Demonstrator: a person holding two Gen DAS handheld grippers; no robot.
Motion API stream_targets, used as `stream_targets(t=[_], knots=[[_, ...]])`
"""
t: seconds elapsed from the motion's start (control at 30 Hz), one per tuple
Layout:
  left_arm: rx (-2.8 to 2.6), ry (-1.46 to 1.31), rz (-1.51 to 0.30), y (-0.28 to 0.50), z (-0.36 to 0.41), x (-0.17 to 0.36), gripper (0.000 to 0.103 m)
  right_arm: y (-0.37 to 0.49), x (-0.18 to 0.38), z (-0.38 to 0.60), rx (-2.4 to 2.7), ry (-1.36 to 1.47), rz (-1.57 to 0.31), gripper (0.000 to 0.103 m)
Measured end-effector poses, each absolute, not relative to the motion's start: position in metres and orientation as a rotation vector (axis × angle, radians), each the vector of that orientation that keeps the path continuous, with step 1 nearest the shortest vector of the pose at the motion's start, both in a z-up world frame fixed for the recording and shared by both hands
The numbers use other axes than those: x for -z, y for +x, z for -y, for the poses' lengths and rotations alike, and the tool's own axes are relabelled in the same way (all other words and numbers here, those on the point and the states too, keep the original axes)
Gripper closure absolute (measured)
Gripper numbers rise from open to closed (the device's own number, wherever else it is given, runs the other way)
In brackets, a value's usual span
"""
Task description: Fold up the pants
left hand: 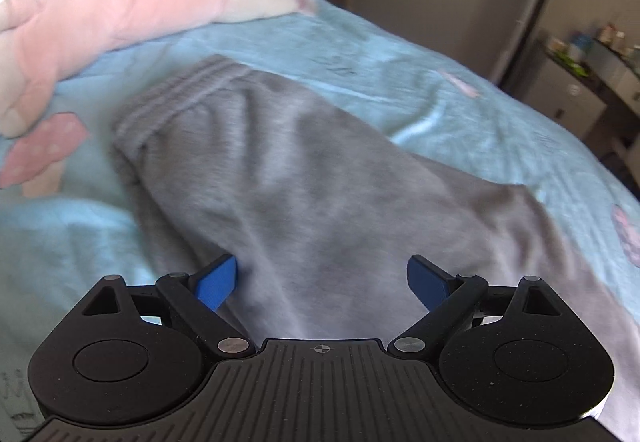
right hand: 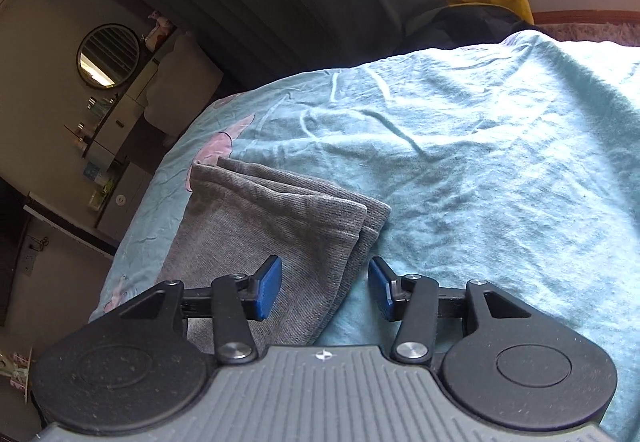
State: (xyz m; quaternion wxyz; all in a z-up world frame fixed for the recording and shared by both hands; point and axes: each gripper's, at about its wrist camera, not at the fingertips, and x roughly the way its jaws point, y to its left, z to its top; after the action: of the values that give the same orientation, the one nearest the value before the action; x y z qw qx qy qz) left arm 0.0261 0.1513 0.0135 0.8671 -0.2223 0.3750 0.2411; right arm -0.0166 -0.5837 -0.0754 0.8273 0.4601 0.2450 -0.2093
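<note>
Between the blue pads of the left tongs (left hand: 322, 284), which stand wide apart and grip nothing, the grey pants (left hand: 304, 178) fill the near view. They lie on the bed (left hand: 420, 82), under and ahead of the tongs. From there the cloth runs away up and to the left, ending at the ribbed waistband (left hand: 176, 98), which is the far end as these tongs see it. Beyond the waistband, at the far left, lies a pink plush toy (left hand: 120, 6).

The right tongs (right hand: 325, 288) are also parted, less widely, and hold nothing; whether the pads touch the cloth I cannot tell. Just ahead of them, slightly left, are the leg cuffs (right hand: 320, 210), stacked one over the other with edges not quite lined up. So the long axis appears to run from cuffs to waistband, one end ahead of each tongs, with the legs seemingly already laid together.

The likely risks: the right tongs could catch only the top layer of the stacked cuffs, so the lower leg stays behind and the fold comes out skewed. The soft sheet is wrinkled nearby, and a deep pinch may gather it along with the pants. The left view is blurred, so the exact grip point there is unclear.
</note>
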Motion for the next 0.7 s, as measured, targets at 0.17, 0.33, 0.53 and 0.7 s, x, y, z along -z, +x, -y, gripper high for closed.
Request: stream_targets(t=[0.17, 0.33, 0.53, 0.7], knots=[[-0.271, -0.379, -0.788, 0.037, -0.097, -0.018, 0.008, -0.031, 0.088, 0.603, 0.396, 1.109, -0.451, 0.049], [-0.128, -0.255, -0.826, 0.050, -0.030, -0.007, 0.008, -0.022, 0.090, 0.617, 0.332, 1.113, -0.420, 0.048], [-0.098, -0.239, -0.947, 0.061, 0.011, 0.029, 0.008, 0.003, 0.097, 0.624, 0.264, 1.090, -0.466, 0.050], [-0.075, -0.082, -0.921, 0.054, 0.029, 0.030, 0.008, -0.004, 0.101, 0.625, 0.225, 1.083, -0.427, 0.073]])
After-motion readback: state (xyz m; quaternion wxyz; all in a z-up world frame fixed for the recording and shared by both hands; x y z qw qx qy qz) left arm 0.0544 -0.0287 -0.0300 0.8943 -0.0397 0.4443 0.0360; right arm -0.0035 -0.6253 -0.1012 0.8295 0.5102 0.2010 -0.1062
